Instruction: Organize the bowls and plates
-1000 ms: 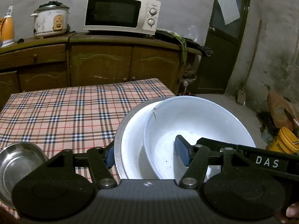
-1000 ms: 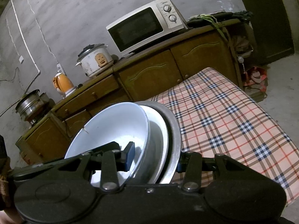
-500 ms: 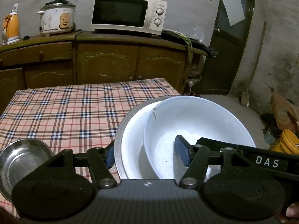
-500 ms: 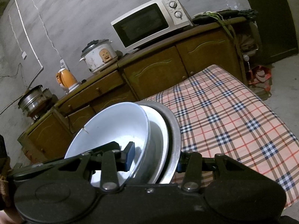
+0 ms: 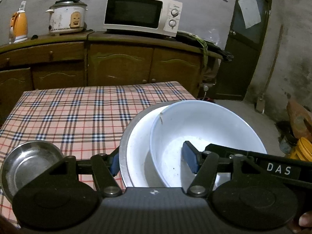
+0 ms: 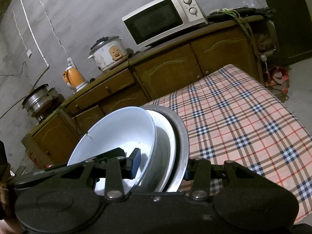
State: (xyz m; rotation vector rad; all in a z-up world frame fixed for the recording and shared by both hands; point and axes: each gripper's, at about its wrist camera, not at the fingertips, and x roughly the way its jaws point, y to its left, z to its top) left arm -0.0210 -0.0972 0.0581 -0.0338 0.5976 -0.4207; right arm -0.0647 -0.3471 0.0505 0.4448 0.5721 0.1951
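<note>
- two tools pinch one nested stack: a white bowl [image 5: 206, 128] inside a white plate [image 5: 139, 156] inside a metal dish [image 5: 124, 146].
- left tool [image 5: 154, 162] clamps the stack's near rim; right tool [image 6: 161, 165] does likewise.
- stack hangs tilted above the checked surface [image 5: 78, 113].
- small steel bowl [image 5: 29, 161] sits on that surface, left of the stack.

Black hand-held gripper [image 5: 153, 162], blue pads [image 5: 190, 160], "DAS" marking.
</note>
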